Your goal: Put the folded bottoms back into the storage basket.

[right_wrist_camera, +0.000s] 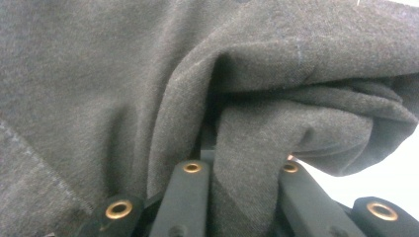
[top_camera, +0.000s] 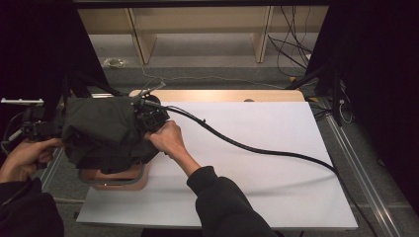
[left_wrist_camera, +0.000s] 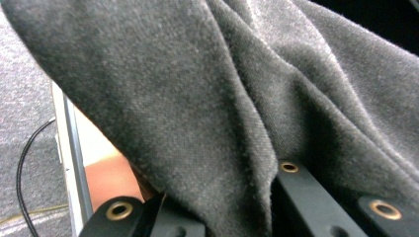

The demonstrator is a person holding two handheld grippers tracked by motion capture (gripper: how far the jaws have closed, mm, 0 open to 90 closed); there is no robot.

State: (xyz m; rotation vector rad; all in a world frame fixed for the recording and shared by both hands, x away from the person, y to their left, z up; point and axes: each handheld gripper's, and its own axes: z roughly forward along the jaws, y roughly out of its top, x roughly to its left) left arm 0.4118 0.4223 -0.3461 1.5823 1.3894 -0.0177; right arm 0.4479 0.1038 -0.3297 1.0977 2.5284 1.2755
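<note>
A dark grey garment [top_camera: 104,133] hangs bunched between my two grippers over the table's left end. My left gripper [top_camera: 62,132] holds its left side, with the fingertips buried in the cloth. In the left gripper view the fabric [left_wrist_camera: 222,98] runs down between the black jaws of the left gripper [left_wrist_camera: 222,197]. My right gripper [top_camera: 146,121] grips the garment's right edge. In the right gripper view a fold of the cloth [right_wrist_camera: 148,74] is pinched in the right gripper [right_wrist_camera: 242,170]. Below the garment stands a terracotta basket [top_camera: 118,181] with a grey rim, mostly covered.
A white sheet [top_camera: 257,163] covers the wooden table. The right gripper's black cable [top_camera: 257,148] trails across it to the right edge. Wooden shelving legs [top_camera: 143,44] and loose wires [top_camera: 291,44] are on the floor beyond. Dark curtains flank both sides.
</note>
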